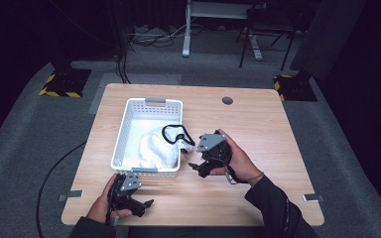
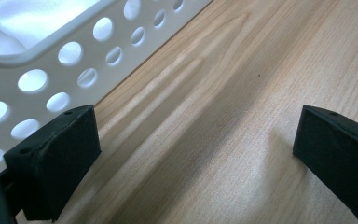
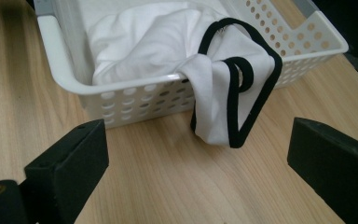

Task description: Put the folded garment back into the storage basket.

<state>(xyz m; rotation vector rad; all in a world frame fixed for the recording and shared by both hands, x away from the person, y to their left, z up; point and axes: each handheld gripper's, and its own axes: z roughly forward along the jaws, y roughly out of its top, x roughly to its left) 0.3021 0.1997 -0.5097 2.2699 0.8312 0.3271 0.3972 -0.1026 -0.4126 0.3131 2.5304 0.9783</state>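
My right gripper (image 3: 200,172) sits low over the pale wooden table (image 1: 258,134), jaws spread wide, nothing between them. At 12 o'clock from it, the white cloth garment with black trim (image 3: 223,93) lies in the white perforated plastic basket (image 3: 303,42), one trimmed flap draped over the near wall. My left gripper (image 2: 191,154) is also spread and empty, basket wall at its 10 o'clock. Step in hand, by my judgement: approach to grasp. Next move: advance the right jaws around the hanging flap, then close.
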